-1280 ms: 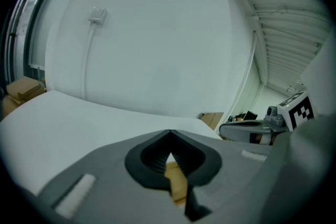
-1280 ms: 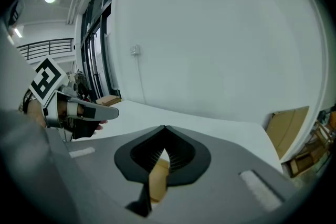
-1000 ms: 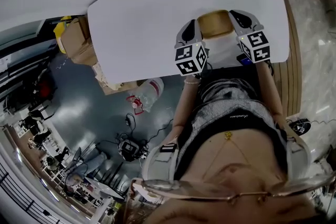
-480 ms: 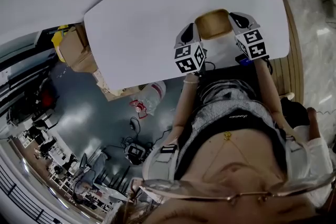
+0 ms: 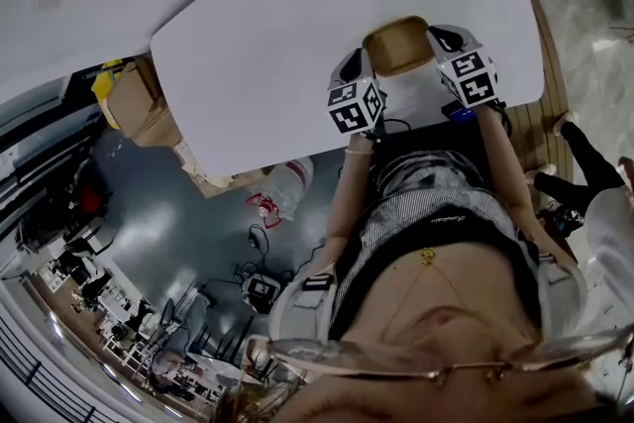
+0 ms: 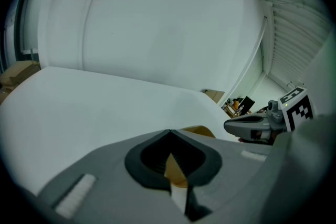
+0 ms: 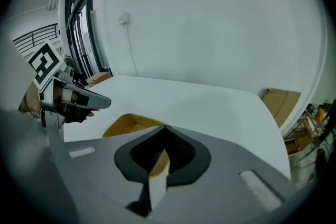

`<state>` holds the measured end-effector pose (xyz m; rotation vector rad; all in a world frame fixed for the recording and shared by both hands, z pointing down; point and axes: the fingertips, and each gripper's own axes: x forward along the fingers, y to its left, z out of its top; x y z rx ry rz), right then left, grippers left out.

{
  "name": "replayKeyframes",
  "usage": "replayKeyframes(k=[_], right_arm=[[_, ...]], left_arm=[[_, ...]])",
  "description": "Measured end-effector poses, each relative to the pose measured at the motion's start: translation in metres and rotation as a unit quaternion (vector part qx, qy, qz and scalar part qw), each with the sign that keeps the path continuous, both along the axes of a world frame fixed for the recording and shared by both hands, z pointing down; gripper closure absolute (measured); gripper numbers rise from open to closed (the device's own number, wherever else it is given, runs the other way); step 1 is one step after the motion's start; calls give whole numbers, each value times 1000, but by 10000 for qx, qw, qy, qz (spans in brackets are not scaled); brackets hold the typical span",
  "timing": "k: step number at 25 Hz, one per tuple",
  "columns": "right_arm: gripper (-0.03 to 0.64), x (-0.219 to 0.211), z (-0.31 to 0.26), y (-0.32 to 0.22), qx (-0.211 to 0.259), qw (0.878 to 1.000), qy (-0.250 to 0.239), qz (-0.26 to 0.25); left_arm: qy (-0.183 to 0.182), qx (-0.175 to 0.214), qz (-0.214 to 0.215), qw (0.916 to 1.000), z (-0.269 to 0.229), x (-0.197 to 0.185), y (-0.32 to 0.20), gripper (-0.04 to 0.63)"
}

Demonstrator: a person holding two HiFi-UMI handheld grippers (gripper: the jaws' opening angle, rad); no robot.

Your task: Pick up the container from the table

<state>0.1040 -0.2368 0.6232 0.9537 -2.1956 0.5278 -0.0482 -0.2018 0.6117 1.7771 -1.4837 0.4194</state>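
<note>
Shallow tan cardboard container [image 5: 396, 45] at near edge of white rounded table [image 5: 258, 45], pinched from both sides. Left gripper [image 5: 368, 57] clamped on its left wall, right gripper [image 5: 433, 38] on its right wall. Both jaw pairs almost together, thin wall between. Against a second ago, we see container and grippers in nearly same spot on table. We judge grip set, lift barely begun. Nothing on table blocks way up. Brown cardboard boxes [image 5: 134, 99] and clear plastic jug [image 5: 287, 175] on floor beyond table's left edge, well apart.
</note>
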Motion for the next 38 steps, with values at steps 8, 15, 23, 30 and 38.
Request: replayKeyframes(k=[8, 15, 23, 30, 38], right_arm=[[591, 5, 21, 3, -286, 9992, 258, 52], [591, 9, 36, 5, -419, 9981, 441, 58], [591, 6, 41, 6, -536, 9972, 528, 17], [589, 6, 43, 3, -492, 9974, 521, 33], [502, 8, 52, -1, -599, 9965, 588, 47]], left_arm=[[105, -321, 36, 9994, 21, 2, 6, 595], [138, -528, 34, 9985, 35, 3, 13, 595], [157, -668, 7, 9976, 44, -1, 18, 595], [181, -731, -115, 9971, 50, -4, 18, 595], [350, -898, -194, 9952, 60, -2, 17, 510]])
